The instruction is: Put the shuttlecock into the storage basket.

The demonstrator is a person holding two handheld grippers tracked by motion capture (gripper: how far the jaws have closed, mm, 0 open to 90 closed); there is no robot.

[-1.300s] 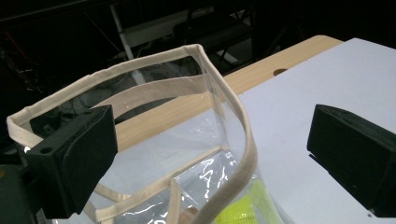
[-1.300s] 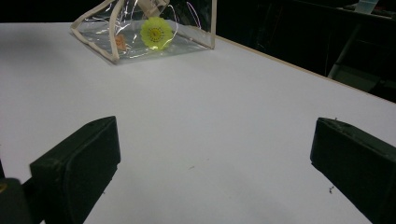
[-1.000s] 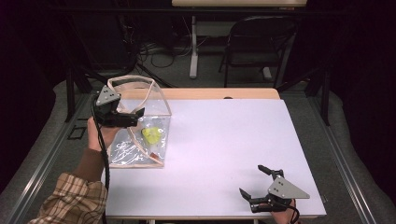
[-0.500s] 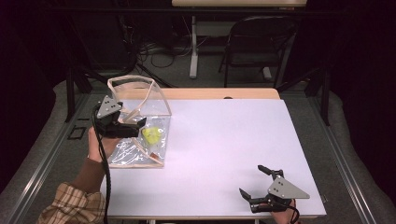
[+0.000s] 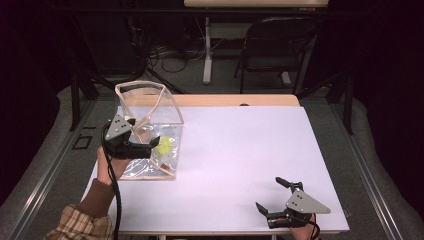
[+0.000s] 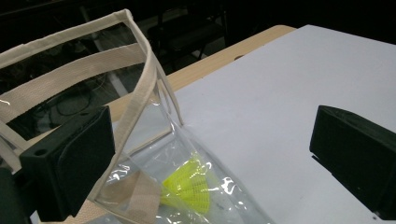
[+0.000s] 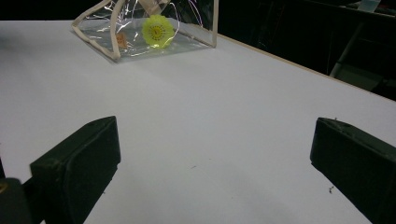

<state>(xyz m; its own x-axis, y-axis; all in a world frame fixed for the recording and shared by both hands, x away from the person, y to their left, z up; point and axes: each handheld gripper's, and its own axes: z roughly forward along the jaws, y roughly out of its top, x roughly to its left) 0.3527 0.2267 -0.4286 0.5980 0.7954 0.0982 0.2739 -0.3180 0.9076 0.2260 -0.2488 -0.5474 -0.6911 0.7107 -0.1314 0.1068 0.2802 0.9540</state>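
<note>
The clear bag (image 5: 150, 135) stands near the table's (image 5: 240, 150) left edge, towards the far corner, its mouth up. A yellow shuttlecock (image 5: 164, 145) lies inside (its skirt seems to face the near right corner). The left gripper (image 5: 142, 147), jaws wide, sits at the bag's left side, much nearer than the right gripper (image 5: 272, 197), also wide, by the near edge.

A: Left gripper (image 5: 142, 146)?
B: Jaws spread wide, held level, forearm in a plaid sleeve (image 5: 80, 226).
A: Right gripper (image 5: 272, 197)?
B: Jaws wide apart, low at the near edge.
</note>
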